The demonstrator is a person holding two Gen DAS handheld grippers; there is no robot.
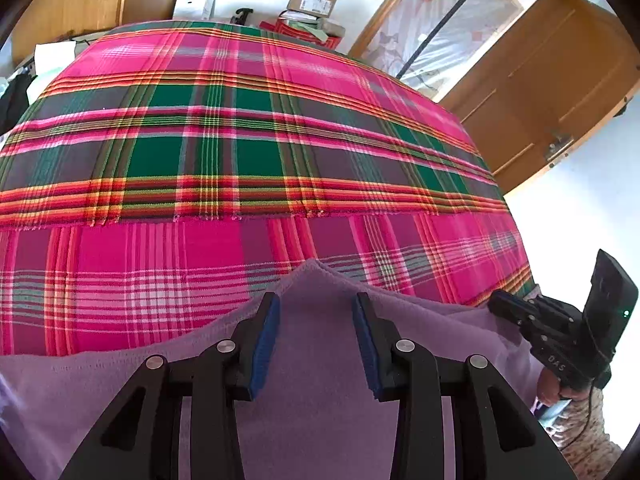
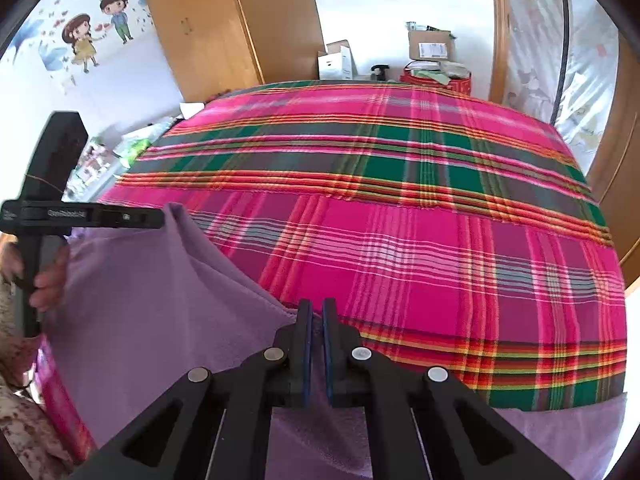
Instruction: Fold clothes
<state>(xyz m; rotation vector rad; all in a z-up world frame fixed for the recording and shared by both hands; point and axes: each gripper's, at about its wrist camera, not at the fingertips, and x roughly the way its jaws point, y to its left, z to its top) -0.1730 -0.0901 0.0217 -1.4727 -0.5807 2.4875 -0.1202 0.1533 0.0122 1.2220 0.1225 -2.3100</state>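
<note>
A lilac fleece garment (image 1: 316, 360) lies at the near edge of a bed under a pink, green and red plaid blanket (image 1: 256, 128). My left gripper (image 1: 316, 304) is open, its blue pads either side of a raised peak of the fleece. In the right wrist view it shows at the left (image 2: 158, 218), level with that peak. My right gripper (image 2: 317, 312) is shut on an edge of the lilac garment (image 2: 168, 292). In the left wrist view it shows at the right (image 1: 500, 300), at the garment's right edge.
The plaid blanket (image 2: 400, 200) covers the whole bed. Cardboard boxes (image 1: 314, 0) and a red container (image 2: 436, 78) stand behind the far edge. A wooden wardrobe (image 2: 224, 32) is at the back left, a wooden door (image 1: 552, 92) to the right.
</note>
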